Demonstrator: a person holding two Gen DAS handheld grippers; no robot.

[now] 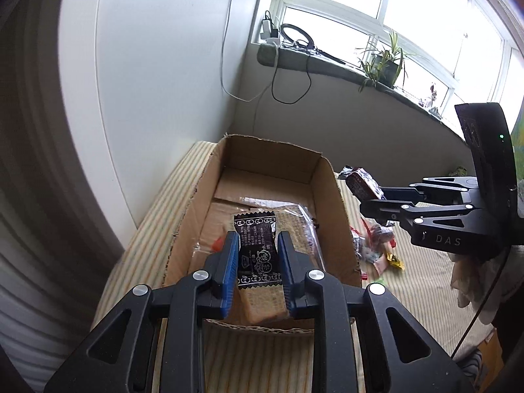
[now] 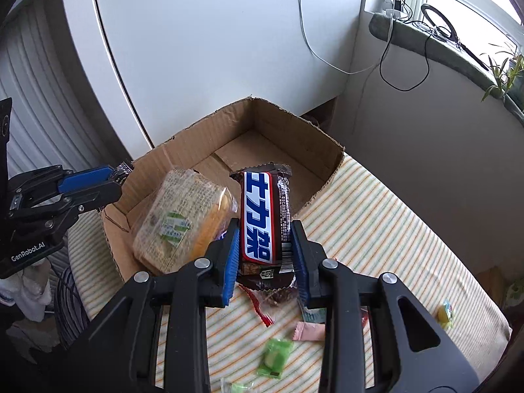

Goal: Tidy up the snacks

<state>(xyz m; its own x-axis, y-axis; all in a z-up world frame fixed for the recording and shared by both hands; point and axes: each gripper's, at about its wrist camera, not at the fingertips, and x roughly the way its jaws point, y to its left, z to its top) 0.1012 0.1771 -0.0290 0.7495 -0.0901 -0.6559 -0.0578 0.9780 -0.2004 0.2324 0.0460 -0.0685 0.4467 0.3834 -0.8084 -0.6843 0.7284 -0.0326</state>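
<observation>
An open cardboard box [image 1: 330, 196] [image 2: 314, 131] stands on the striped tabletop. My left gripper [image 1: 257, 245] is shut on a small black snack packet [image 1: 257, 245] and hangs over the box's near end. In the box lies a clear-wrapped pack of crackers [image 2: 177, 216] [image 1: 262, 308]. My right gripper [image 2: 265, 232] is shut on a brown chocolate bar [image 2: 262, 216] with a blue and white label, held just outside the box's right wall; the left wrist view shows that bar [image 1: 362, 183] at the fingertips of the right gripper [image 1: 376, 201]. The left gripper [image 2: 108, 180] shows at the box's left edge.
Loose small sweets lie on the striped cloth right of the box: green ones [image 2: 275, 357], a pink one [image 2: 309, 330], a yellow one [image 2: 447, 311], a wrapper pile [image 1: 373, 242]. A white cabinet [image 2: 196, 49] stands behind the box. A windowsill with a plant [image 1: 386, 62] and cables runs at the back.
</observation>
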